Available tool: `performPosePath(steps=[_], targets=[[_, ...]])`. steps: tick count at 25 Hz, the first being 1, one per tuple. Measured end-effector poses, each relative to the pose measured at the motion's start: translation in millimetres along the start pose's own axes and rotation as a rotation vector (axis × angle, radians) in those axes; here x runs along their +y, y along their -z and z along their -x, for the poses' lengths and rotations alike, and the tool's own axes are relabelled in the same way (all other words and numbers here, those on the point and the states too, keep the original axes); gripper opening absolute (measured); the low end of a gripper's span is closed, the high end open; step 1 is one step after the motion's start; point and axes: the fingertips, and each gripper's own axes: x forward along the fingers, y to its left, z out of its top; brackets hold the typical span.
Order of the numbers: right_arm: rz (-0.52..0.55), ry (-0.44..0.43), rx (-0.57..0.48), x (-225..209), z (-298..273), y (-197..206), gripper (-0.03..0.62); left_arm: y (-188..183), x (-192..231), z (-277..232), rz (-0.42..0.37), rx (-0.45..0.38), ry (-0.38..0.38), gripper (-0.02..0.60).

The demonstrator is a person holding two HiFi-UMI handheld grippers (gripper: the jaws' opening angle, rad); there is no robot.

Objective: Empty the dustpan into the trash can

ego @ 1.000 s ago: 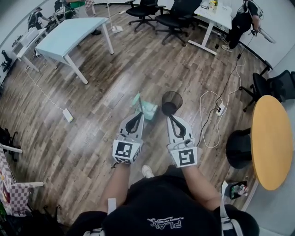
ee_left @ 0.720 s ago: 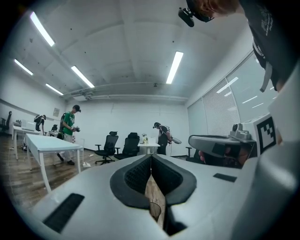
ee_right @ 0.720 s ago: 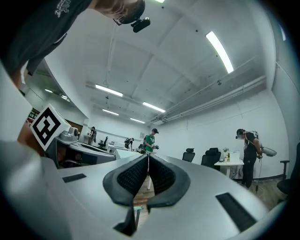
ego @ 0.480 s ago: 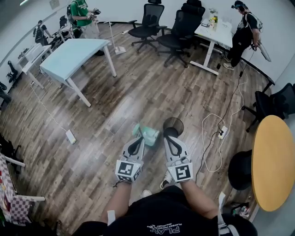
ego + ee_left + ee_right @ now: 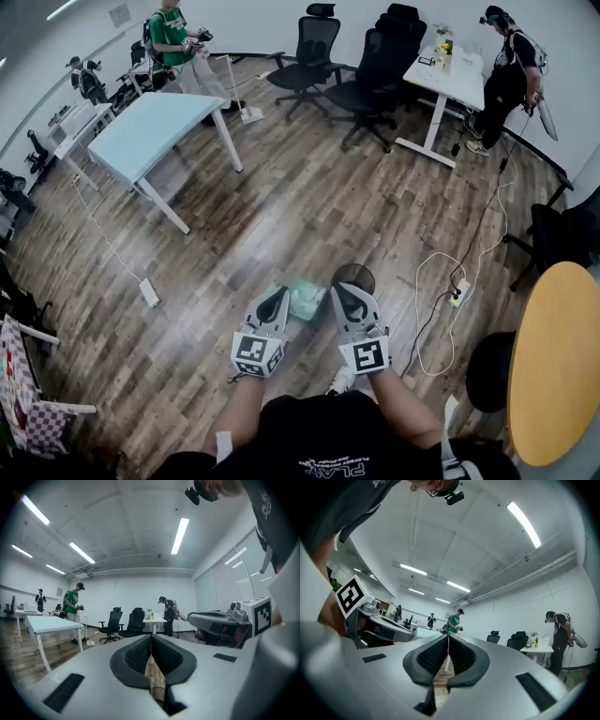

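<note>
Holding both jaws clenched on nothing, you are hovering your left gripper (image 5: pixel 276 302) and right gripper (image 5: pixel 341 292) near the can (image 5: pixel 354 276). The dustpan (image 5: pixel 306 298) is lying on the floor just left of the can. Reaching down with the jaws shut, you are risking nudging it and spilling.

Bare wood floor (image 5: pixel 309 206) lay open across mid-frame. A dustpan (image 5: pixel 305 298) and trash can (image 5: pixel 354 277) stood side by side at lower centre; a corded power strip (image 5: pixel 459 293) trailed at right, and a pale blue table (image 5: pixel 150 131) blocked the upper left.
</note>
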Motion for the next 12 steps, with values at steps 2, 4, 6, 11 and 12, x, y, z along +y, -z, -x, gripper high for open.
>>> performPosePath(steps=[2,4,6,11,12], targets=[[-0.033,-0.002,-0.005,-9.5,-3.5,5.5,0.025,-0.2,0.7,-10.0,0.013,0.008,-0.011,0.023],[-0.058,-0.007,-0.015,-18.3,-11.9,9.1,0.025,-6.6,2.1,-19.6,0.033,-0.002,-0.014,0.023],[-0.05,-0.019,-0.026,-26.9,-25.7,8.0,0.025,-14.9,4.9,-30.5,0.044,-0.017,-0.013,0.023],[-0.06,-0.005,-0.047,-43.5,-48.2,7.3,0.024,-13.9,13.1,-55.3,0.057,-0.003,-0.005,0.023],[-0.07,0.001,-0.044,-43.3,-49.2,10.5,0.025,-13.1,16.2,-56.7,0.069,-0.005,-0.003,0.023]])
